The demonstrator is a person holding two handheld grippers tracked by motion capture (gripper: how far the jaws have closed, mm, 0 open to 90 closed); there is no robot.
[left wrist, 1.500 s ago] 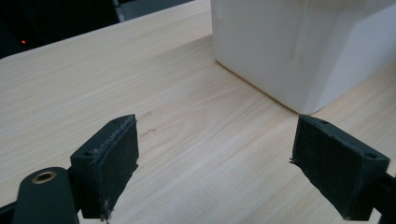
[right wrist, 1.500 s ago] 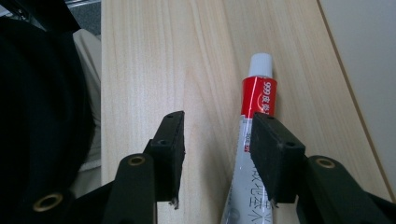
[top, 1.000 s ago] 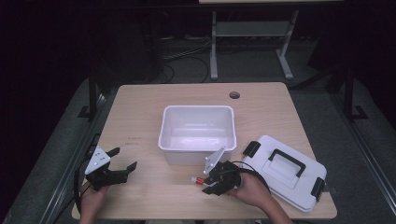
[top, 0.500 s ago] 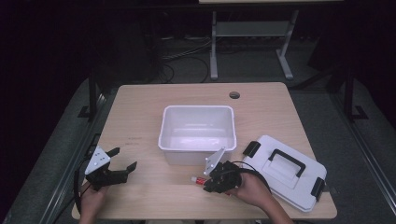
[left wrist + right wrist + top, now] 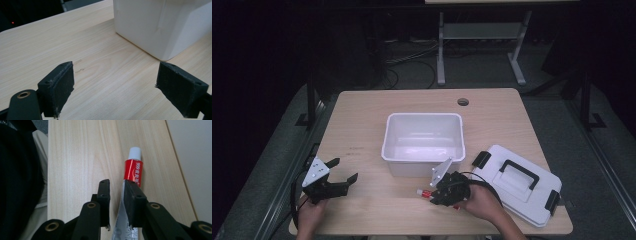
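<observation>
My right gripper [image 5: 117, 182] lay low on the table [image 5: 362, 125] just in front of the bin [image 5: 422, 116], pointing along the tube [image 5: 133, 171]. The tube lay flat on the wood, white cap away from me, close beside the bin's near wall. My jaws there were nearly together and had just been easing apart. The tube's flat silver tail sat in the narrow gap, against one pad, with bare wood showing between it and the other pad. So I judged I had no real pinch on it.

My left gripper [image 5: 344, 169] rested near the table's left edge, well apart from the tube, jaws spread wide with nothing between them.

The lid [image 5: 532, 197] was already off and lay to the right of the bin, which stood empty. By my reckoning the work had hardly begun. Left for me were a firm grip on the tube, the lift over the rim, the drop inside, and probably the lid back on.
</observation>
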